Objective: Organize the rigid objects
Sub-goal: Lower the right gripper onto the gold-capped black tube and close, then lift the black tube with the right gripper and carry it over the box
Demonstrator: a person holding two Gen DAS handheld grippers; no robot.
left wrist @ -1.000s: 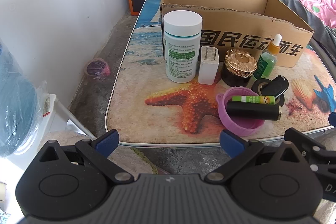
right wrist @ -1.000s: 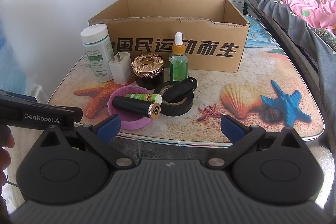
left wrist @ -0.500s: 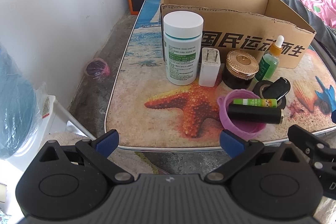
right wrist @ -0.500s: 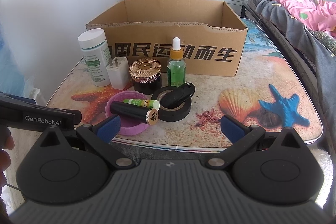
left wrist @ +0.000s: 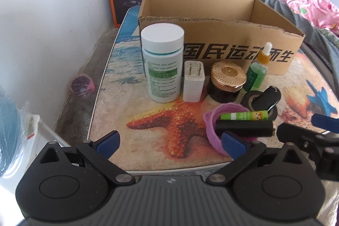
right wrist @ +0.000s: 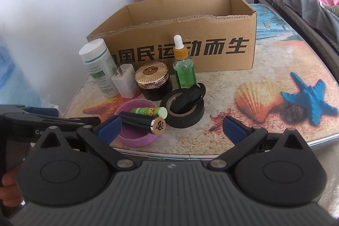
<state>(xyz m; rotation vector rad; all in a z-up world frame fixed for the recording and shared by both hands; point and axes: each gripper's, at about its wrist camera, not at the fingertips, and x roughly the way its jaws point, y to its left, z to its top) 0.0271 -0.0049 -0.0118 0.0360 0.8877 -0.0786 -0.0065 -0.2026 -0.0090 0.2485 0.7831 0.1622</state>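
Right now the black tube (right wrist: 142,122) lies flat across the purple lid (right wrist: 135,137), long axis crosswise, gold end toward the tape roll (right wrist: 184,118), with the green lip balm (right wrist: 149,112) just behind it. Both grippers hover empty, jaws spread; the right gripper (right wrist: 171,128) looks nearer. Beyond the lid stands the open cardboard box (right wrist: 190,20) on the worktop (right wrist: 264,132); the left gripper (left wrist: 169,141) faces the starfish print.
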